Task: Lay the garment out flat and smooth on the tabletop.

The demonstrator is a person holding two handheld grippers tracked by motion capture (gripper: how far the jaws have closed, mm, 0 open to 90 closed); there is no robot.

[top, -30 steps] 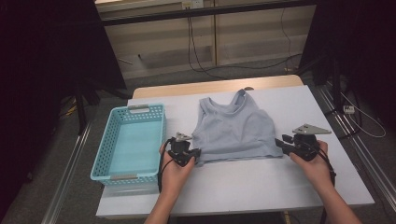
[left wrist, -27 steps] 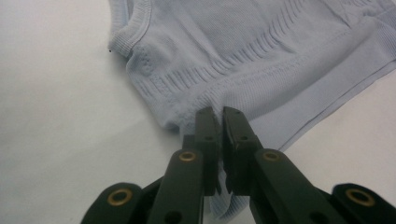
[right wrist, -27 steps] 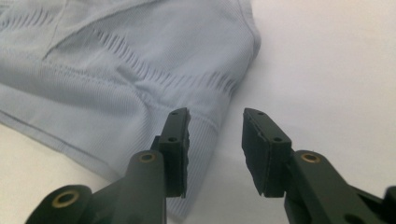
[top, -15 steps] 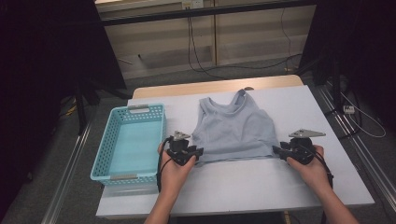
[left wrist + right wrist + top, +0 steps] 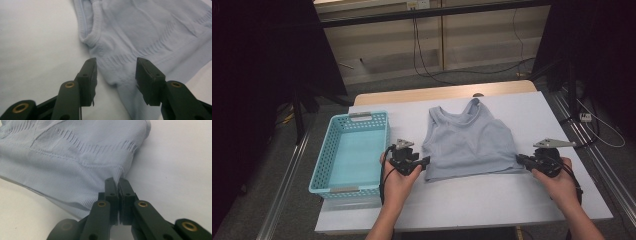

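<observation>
I take the tank top [image 5: 468,142] as my landmark. On its left the blue basket [image 5: 350,152] stands just beside it, leaving a narrow lane of bare table [image 5: 472,200] that my left gripper [image 5: 424,161] occupies. In front of the top's hem, the table lies open across its width. Right of it, my right gripper [image 5: 518,158] sits at the corner, with bare surface beyond.

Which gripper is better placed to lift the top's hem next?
Right. The right gripper is shut on a hem corner of the top. The left gripper has just been opening; its jaws straddle the other corner without pressing it.
</observation>
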